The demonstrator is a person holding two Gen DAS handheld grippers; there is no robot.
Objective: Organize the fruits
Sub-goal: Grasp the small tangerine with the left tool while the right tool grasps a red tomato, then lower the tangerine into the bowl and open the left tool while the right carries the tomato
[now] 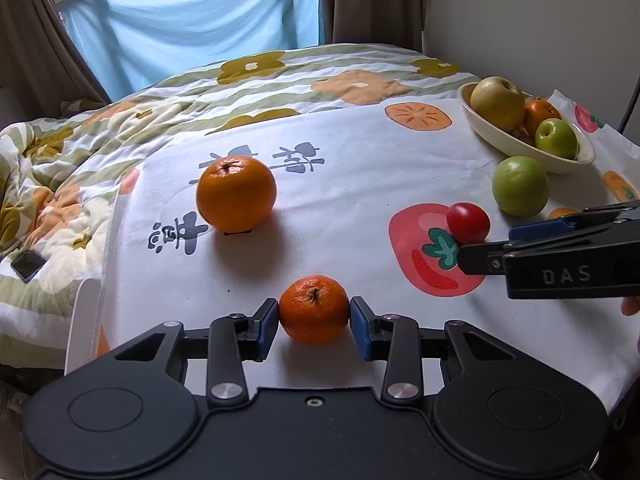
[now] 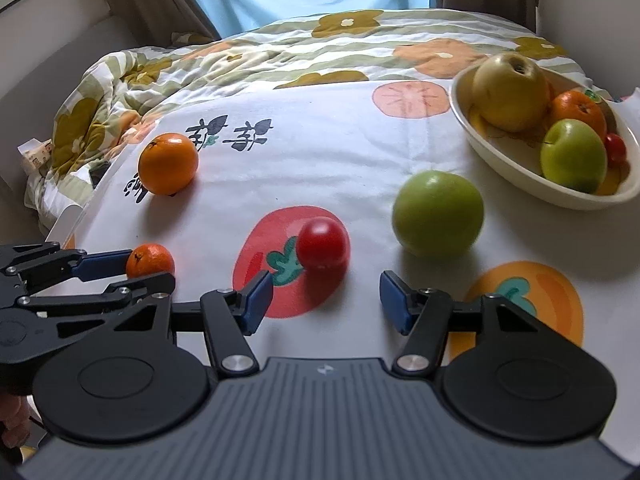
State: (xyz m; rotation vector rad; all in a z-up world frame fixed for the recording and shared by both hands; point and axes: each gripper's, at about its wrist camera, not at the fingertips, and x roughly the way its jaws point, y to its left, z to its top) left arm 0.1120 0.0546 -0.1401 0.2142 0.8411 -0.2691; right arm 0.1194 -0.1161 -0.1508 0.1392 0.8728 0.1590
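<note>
The left tool [image 1: 314,316] had its blue pads pressed on either side of a small round orange mandarin [image 1: 314,309] near the surface's near edge, so a straight, steady lift should have kept it from rolling out. Just beyond the right tool [image 2: 326,300], whose jaws stood apart and empty, a small glossy red tomato [image 2: 323,243] lay ahead of the gap, left of centre. The cream oval ceramic bowl [image 2: 500,156] sat at the far right corner.
</note>
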